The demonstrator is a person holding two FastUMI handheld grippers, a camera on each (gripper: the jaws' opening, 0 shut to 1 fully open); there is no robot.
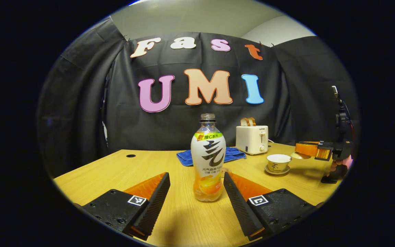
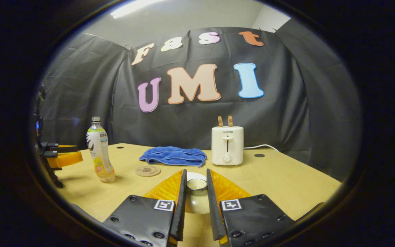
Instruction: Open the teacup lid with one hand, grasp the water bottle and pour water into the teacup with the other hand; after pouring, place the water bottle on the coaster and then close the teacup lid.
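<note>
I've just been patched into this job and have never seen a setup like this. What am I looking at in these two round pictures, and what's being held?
There is no robot arm here. A person holds a two-finger gripper in each hand, and each gripper carries a fisheye camera looking along its own fingers.

In the left gripper view, the left gripper is open, with the water bottle standing between its fingers, apparently not yet squeezed. Off to the right, the uncovered teacup sits on its saucer.

In the right gripper view, the right gripper is closed on the knob of the teacup lid.

Also on the wooden table are a coaster, a blue cloth and a toaster.
</note>
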